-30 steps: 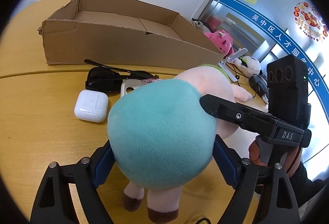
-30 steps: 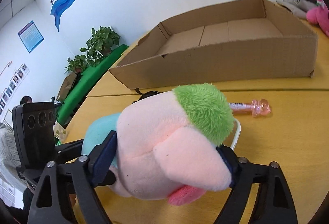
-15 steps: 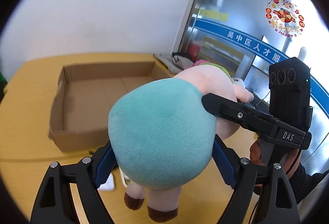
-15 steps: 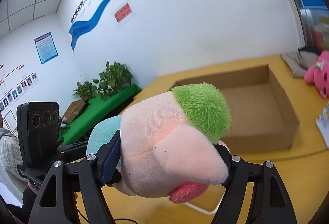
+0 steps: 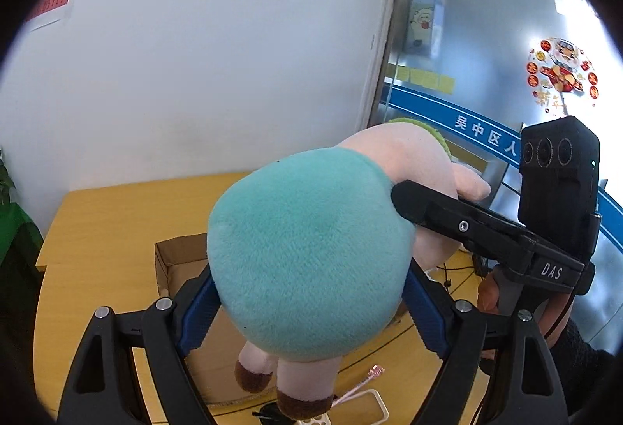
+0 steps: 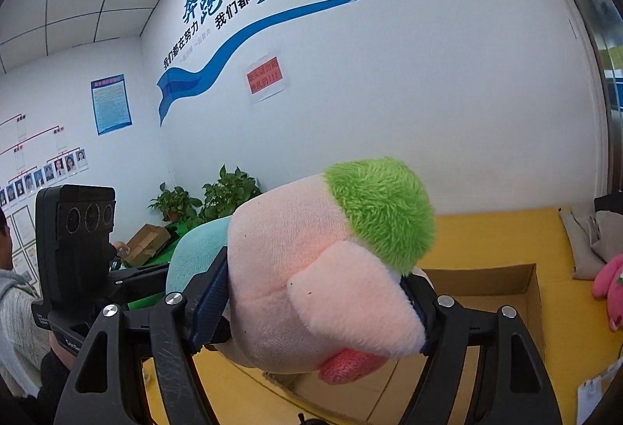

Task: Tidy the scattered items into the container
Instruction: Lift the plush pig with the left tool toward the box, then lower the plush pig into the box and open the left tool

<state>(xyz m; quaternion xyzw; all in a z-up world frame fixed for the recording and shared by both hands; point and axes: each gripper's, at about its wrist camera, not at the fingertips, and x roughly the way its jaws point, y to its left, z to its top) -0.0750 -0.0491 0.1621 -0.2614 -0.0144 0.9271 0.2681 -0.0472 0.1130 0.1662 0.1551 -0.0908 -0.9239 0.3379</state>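
A plush pig [image 5: 311, 249] with a teal body, pink head and green tuft hangs high above the table. My left gripper [image 5: 307, 292] is shut on its teal body. My right gripper [image 6: 311, 300] is shut on its pink head [image 6: 311, 269], and also shows in the left wrist view [image 5: 459, 226]. The open cardboard box [image 5: 171, 261] lies below the toy; its right wall shows in the right wrist view [image 6: 533, 292]. The toy hides most of the box.
A pink pen [image 5: 366, 380] and a white frame [image 5: 373, 405] lie on the yellow table [image 5: 97, 230] in front of the box. A pink plush [image 6: 611, 292] and grey cloth [image 6: 588, 238] sit at the far right. Potted plants [image 6: 218, 195] stand beyond the table.
Both grippers have lifted the plush pig much higher. The box and table have dropped low in both views, and the wall now fills the background.
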